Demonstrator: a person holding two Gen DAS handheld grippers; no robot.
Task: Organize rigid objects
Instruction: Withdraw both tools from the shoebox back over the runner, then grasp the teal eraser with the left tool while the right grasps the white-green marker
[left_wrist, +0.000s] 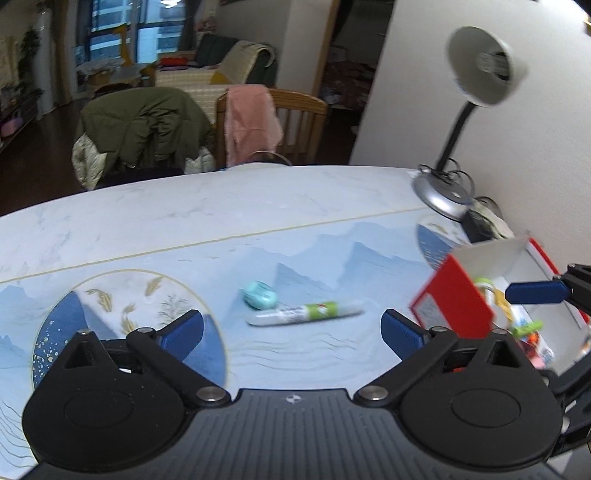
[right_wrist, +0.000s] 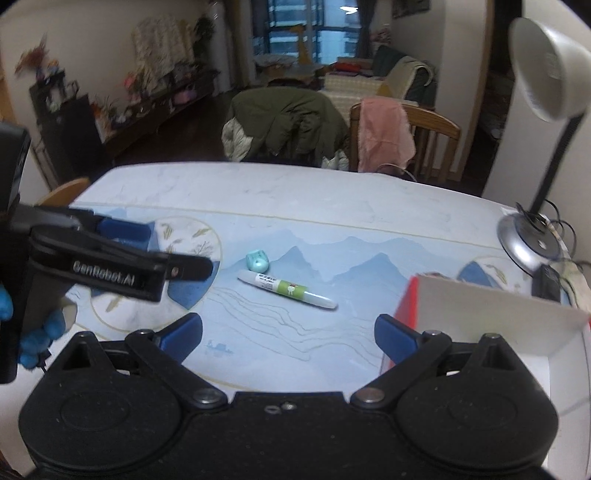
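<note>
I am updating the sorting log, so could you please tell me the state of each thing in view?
Left gripper: fingers open, empty.
Right gripper: fingers open, empty.
White-and-green marker pen: lying flat on the table mat.
Small teal rounded object: resting beside the pen.
Red-and-white cardboard box: open, holding items.
White desk lamp: upright.

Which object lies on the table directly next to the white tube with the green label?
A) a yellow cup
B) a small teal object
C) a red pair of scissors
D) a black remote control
B: a small teal object rests on the table right beside one end of the white tube with the green label; no scissors, cup or remote lies near it.
</note>
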